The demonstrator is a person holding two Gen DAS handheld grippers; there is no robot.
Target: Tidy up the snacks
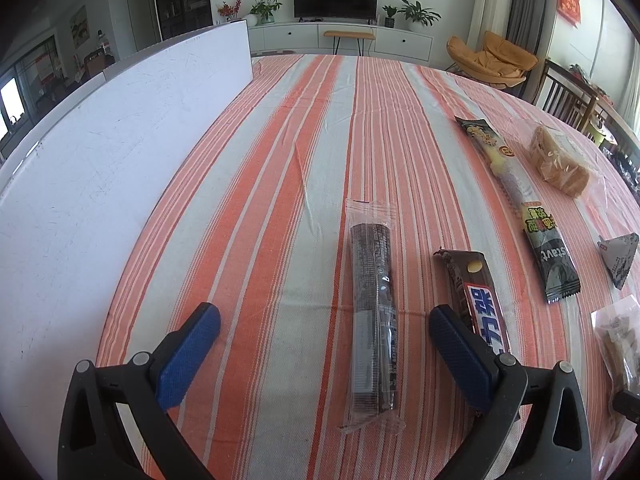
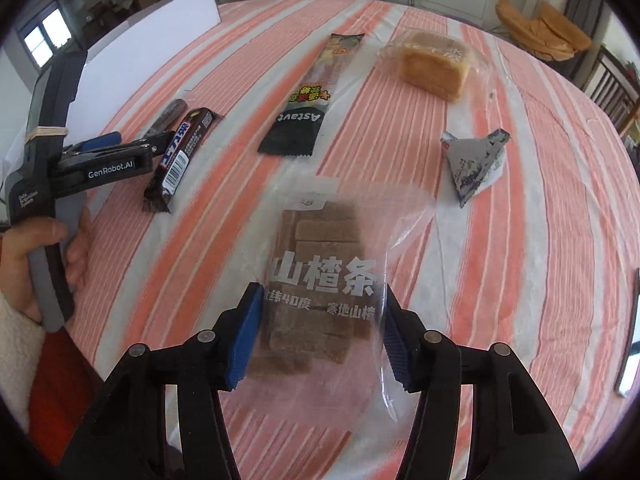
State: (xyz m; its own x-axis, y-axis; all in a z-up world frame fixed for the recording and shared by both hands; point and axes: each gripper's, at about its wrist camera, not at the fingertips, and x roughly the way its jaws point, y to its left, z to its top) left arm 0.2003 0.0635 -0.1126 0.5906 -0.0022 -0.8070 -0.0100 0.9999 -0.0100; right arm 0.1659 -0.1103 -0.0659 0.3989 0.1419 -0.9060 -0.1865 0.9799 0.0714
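Observation:
My left gripper [image 1: 325, 322] is open, its fingers either side of a long dark snack stick in a clear wrapper [image 1: 374, 312] lying on the striped tablecloth. A brown Snickers bar [image 1: 476, 300] lies just beside the right finger. My right gripper [image 2: 322, 320] is open around a clear bag of brown hawthorn strips [image 2: 320, 276]; the jaws flank the bag without squeezing it. The left gripper also shows in the right wrist view [image 2: 116, 144], beside the Snickers bar [image 2: 182, 156].
A long black and yellow Astavt packet [image 2: 310, 100], a wrapped bread slice [image 2: 432, 66] and a small triangular packet [image 2: 476, 164] lie farther out. A white board [image 1: 100, 160] stands along the table's left side. Chairs stand past the table's right edge.

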